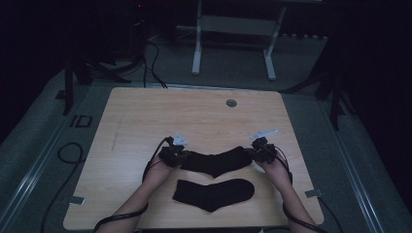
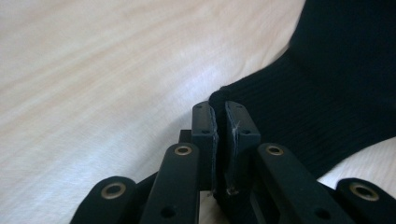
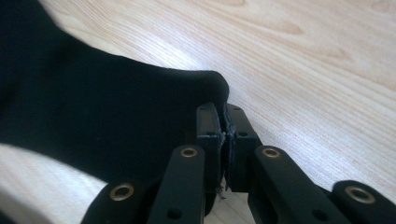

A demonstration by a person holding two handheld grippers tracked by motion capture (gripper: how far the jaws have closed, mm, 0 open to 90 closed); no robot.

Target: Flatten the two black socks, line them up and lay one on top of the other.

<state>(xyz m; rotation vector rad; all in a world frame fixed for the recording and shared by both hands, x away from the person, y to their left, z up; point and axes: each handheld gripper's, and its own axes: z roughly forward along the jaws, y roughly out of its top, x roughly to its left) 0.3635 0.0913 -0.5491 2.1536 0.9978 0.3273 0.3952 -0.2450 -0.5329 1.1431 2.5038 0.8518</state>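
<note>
Black sock (image 1: 216,161) stretched between left gripper (image 1: 174,156), right gripper (image 1: 262,151).

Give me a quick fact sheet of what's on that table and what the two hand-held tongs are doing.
Surface: wooden table
Far sock: black, stretched between both tongs
Near sock: black, lying flat, untouched
Left tongs: shut on the far sock's ribbed end
Right tongs: shut on the far sock's other end
Likely work: pairing the socks, though that is a guess
</note>
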